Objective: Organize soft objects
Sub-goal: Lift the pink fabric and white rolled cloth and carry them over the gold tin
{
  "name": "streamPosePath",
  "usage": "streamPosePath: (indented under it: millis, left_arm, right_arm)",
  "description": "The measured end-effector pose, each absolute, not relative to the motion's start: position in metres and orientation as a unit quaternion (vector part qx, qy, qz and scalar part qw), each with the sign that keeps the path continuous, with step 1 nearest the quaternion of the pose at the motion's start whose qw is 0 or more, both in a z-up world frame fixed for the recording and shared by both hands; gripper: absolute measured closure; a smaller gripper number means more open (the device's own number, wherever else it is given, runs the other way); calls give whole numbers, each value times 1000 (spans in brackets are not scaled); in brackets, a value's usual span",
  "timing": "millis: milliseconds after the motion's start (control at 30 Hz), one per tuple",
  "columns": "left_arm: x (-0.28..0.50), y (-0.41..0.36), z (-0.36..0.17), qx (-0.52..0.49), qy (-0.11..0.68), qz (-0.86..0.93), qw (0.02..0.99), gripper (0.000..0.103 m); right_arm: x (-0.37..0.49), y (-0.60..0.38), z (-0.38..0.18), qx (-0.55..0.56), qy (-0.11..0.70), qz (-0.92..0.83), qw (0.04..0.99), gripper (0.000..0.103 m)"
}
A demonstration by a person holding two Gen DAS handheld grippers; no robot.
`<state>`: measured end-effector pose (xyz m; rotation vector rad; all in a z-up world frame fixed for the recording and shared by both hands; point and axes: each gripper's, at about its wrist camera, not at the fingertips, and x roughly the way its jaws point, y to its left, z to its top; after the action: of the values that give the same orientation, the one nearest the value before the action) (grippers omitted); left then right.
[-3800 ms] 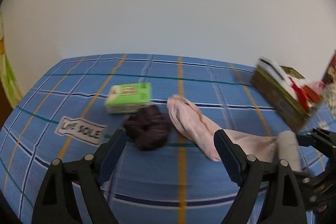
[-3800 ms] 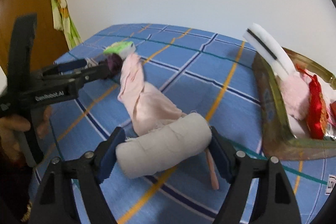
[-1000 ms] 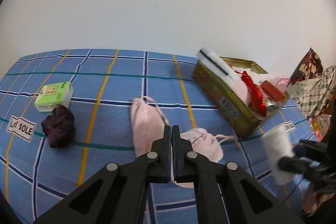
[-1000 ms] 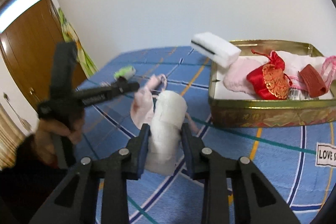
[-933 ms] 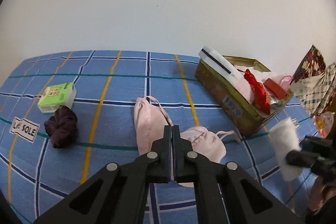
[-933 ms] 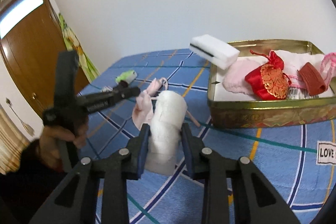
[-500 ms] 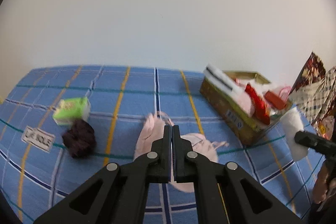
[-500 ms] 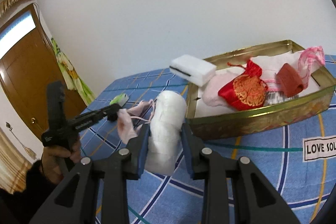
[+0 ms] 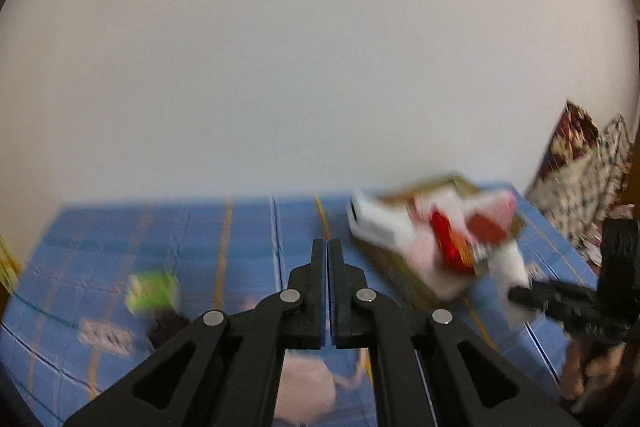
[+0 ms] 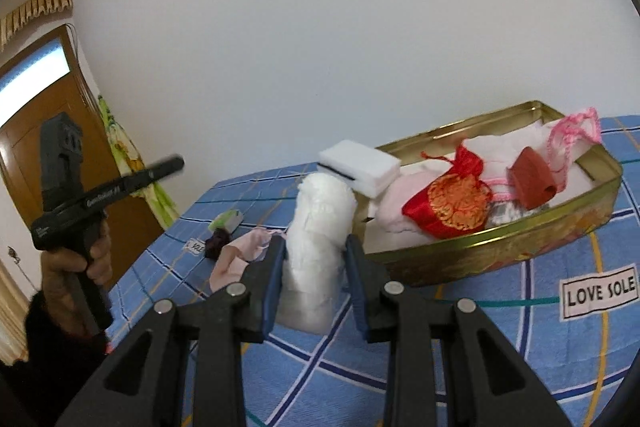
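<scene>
My right gripper (image 10: 315, 245) is shut on a white rolled cloth (image 10: 320, 227), held upright above the blue checked bedspread, just left of the gold tin (image 10: 500, 251). The tin holds a red pouch (image 10: 452, 205), a white sponge block (image 10: 360, 169), pale cloths and a brown piece. My left gripper (image 9: 327, 247) is shut with nothing between its fingers, raised above a pink garment (image 9: 304, 391). In the right wrist view a hand holds the left gripper (image 10: 176, 163) up at the far left. The pink garment (image 10: 244, 251) and a dark scrunchie (image 10: 216, 243) lie on the bed.
A green packet (image 10: 230, 219) lies beyond the scrunchie, near the bed's far edge. White "LOVE SOLE" labels (image 10: 598, 293) are stitched to the bedspread. A wooden door (image 10: 36, 115) stands at left. Patterned fabric (image 9: 580, 163) is piled right of the tin.
My left gripper rose, still shut; the bed sits lower in its view, now blurred. My right gripper carried the white roll closer to the tin's near left corner.
</scene>
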<state>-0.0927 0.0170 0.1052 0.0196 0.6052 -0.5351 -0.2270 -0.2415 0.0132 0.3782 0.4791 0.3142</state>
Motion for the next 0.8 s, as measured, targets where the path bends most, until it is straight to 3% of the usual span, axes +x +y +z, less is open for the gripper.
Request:
streamPosePath:
  millis: [67,133,200,233,367,633,700,800]
  left_arm:
    - [-85,20,78,20,329,-234,915,99]
    - [-79,26,58,29,350,-197,915,78]
    - [-69,35,40,21,370,-165,914,31]
    - [-65,38,32,11,376,-153,914,27]
    - [-56,34,16,-27,403,-185,896,27]
    - [-49,20,-21,12,437,-140,888,28]
    - [-50,20,-26,23,434,-133,891,56]
    - [-51,26,-27,41,418,-124,899,84]
  right_arm:
    - [-227,-240,14,182,234,156,942,72]
    - [-229,-237,16,176,234,159,943,72]
    - [-229,-234,16,171,234,160,944,72]
    - [-227,-234,16,170,235,161,943,72]
    - [-226,-234,13,170,242,161,941,72]
    - [-226,-239,13,182,241,161,940,72]
    - [-226,-240,13,181,240,160,940,72]
    - [-226,-241,13,182,238,159,941,72]
